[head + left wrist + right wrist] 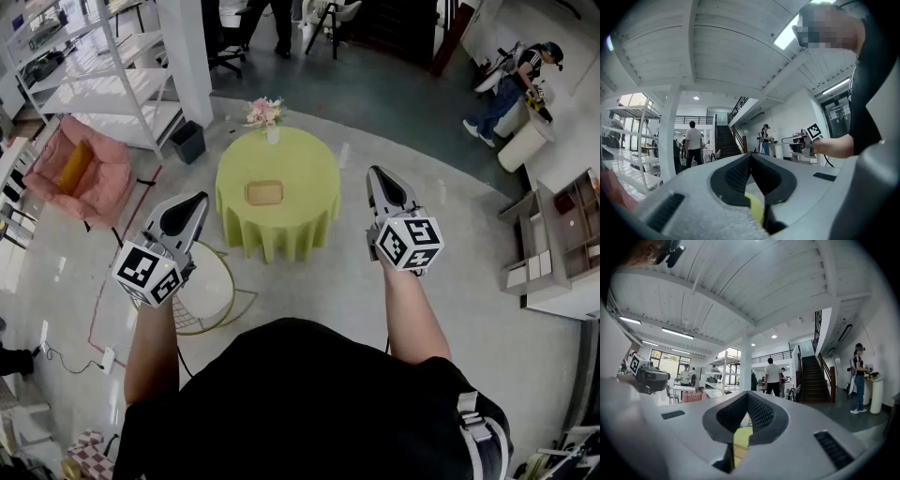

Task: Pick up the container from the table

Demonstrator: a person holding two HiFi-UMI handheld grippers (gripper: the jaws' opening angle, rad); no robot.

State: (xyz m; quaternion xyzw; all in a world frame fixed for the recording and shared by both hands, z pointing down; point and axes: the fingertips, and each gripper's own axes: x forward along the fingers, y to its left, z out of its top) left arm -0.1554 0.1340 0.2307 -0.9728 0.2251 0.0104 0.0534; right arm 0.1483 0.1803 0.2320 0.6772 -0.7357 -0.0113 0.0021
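Two grippers: left gripper (198, 201) lower left of centre, right gripper (376, 173) right of centre, both closed tip to tip on nothing, held level, pointing up-frame toward the table (309, 211). Probably just carried closed on the approach; well apart from the target, so no reason to open yet. One container (263, 192), flat and tan, mid-table in the upper centre of the frame, roughly between the two jaw lines. One vase of flowers (265, 115) at the table's far edge, apart from the container. One pink armchair (80, 169) at upper left, one dark bin (189, 141) between it and the table. Must open before reaching in.
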